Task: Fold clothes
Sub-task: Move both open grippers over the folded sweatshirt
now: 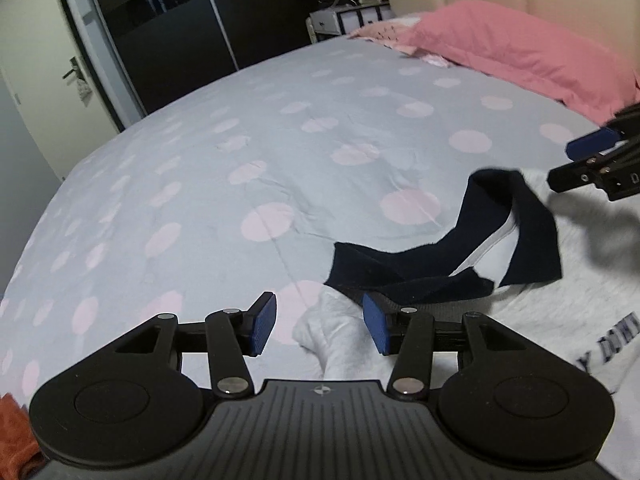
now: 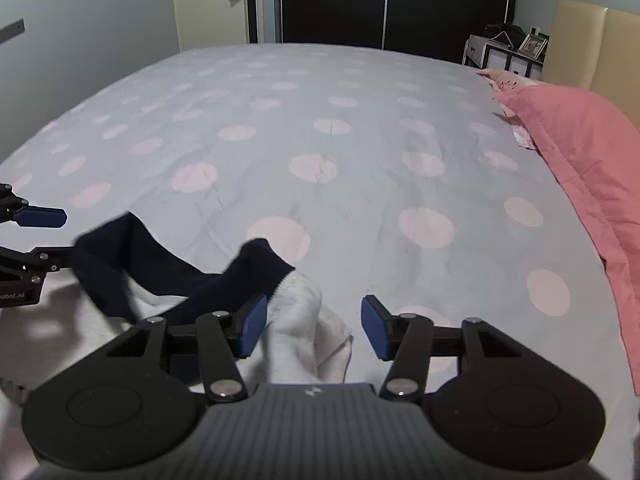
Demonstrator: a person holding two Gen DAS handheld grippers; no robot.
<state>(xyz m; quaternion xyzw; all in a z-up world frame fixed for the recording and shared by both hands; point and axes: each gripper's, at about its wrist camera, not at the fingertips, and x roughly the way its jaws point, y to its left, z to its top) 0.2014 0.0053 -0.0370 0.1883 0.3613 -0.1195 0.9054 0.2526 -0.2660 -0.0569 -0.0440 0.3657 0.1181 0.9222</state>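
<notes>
The white garment (image 1: 532,308) lies crumpled on the bed (image 1: 240,168), on the near part of the grey cover with pink dots, and everything else is placed from it. It is pale grey-white, with a navy collar band (image 1: 448,260) looped up loosely at its far edge and dark lettering showing at the right border of the left wrist view; the letters are cut off and too blurred to read.

The left tongs (image 1: 320,330) hang over the garment's left end, released, blue pads apart. A bunched white fold lies in the gap between the pads, and it looks as if neither pad presses on it, though the right pad sits very close to the dark band.

The right tongs (image 2: 308,330) hang over the garment's right end, also released. The white cloth rises between the pads, close against the left pad (image 2: 252,330), while the right pad stands clear of it over the bed cover.

Each tongs shows at the edge of the other's view, across the collar band.

Beyond the garment, a pink pillow (image 2: 580,152) lies along the head of the bed. Behind the bed stands a dark wardrobe (image 2: 360,0).
</notes>
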